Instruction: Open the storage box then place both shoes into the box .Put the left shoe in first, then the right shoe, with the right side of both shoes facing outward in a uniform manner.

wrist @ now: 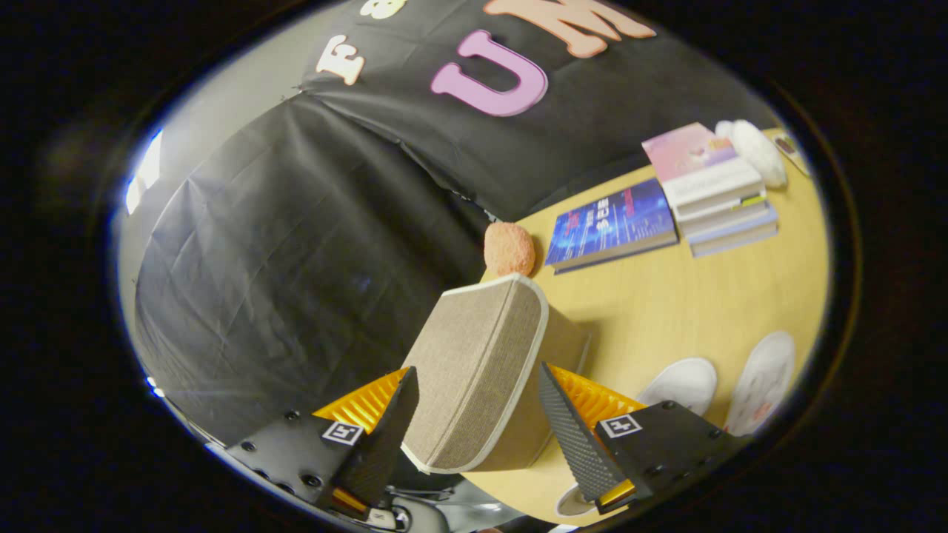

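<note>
Yellow wooden desk carries a beige fabric storage box at its near edge, lid shut, sitting between the spread, empty fingers of the gripper, two white shoes lying off right.

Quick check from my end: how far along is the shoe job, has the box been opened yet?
Nothing looks finished. The storage box looks closed on the table, sitting between the open fingers of the hand-held gripper; contact is unclear. Both white shoes are on the table beyond the fingers. Left: open the box, then left shoe, then right.
</note>
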### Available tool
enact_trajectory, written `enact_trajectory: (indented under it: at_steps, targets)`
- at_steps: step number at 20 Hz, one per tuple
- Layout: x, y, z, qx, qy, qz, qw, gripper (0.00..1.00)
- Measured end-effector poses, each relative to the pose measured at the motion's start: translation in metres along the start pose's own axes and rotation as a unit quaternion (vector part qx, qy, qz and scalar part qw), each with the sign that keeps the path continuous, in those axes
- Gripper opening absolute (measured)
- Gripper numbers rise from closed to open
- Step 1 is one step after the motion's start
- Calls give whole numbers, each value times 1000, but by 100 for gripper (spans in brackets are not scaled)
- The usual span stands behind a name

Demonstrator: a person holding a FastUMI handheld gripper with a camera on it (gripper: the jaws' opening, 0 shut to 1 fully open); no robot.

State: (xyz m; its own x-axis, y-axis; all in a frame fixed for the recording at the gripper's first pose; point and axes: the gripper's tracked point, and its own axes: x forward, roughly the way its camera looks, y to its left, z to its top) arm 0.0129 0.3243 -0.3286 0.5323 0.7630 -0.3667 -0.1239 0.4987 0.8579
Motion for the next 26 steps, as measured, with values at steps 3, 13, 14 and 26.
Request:
enact_trajectory:
  at_steps: [3, 13, 14, 26]
  targets:
    - [17, -14, -16, 71, 7, 19, 997, 99]
    - [38, -27, -46, 221, 7, 61, 973, 99]
    - [39, -27, -48, 235, 9, 68, 970, 98]
    - [23, -5, -46, 253, 12, 108, 961, 46]
